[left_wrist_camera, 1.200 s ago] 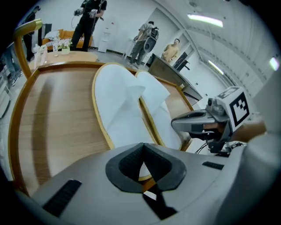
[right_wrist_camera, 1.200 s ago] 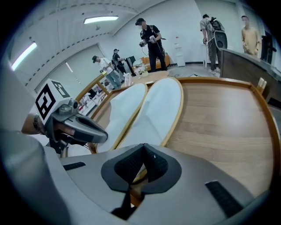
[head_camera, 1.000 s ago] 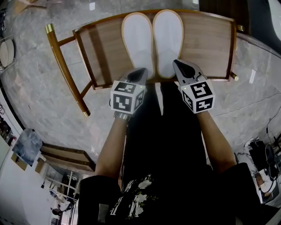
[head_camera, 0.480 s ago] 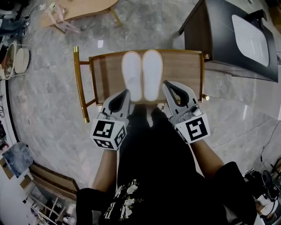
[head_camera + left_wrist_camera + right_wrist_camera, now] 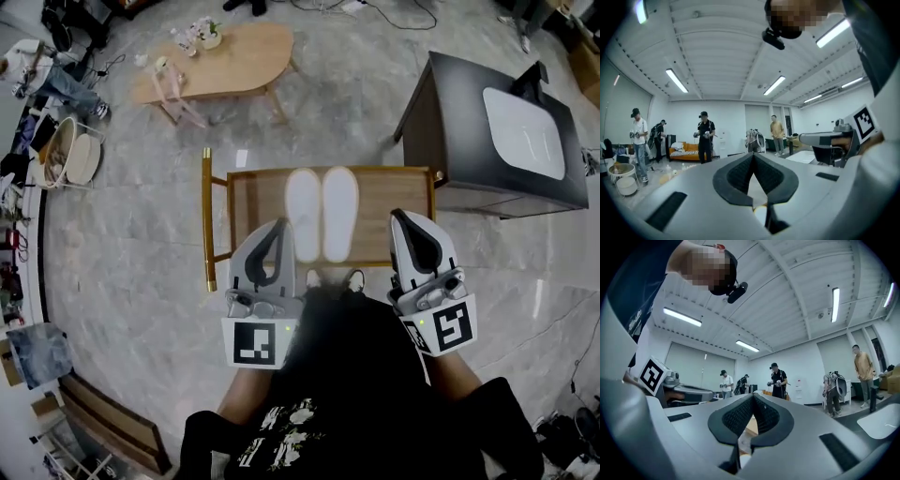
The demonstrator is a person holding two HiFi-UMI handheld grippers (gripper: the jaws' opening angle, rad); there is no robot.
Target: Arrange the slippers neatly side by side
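2 slippers (image 5: 305, 216) are laid touching and parallel on the counter (image 5: 389, 192) at 12 o'clock; left tool (image 5: 280, 225) and right tool (image 5: 402, 217), both pressed together and empty, are best held clear so nothing is nudged.

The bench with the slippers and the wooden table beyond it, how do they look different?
The bench is rectangular and darker brown; the table is rounded and paler. The bench holds two white slippers; the table holds small clutter. Both are wood, on grey floor.

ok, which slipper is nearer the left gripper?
The left slipper, next to the left gripper in the head view; the right slipper lies beyond it.
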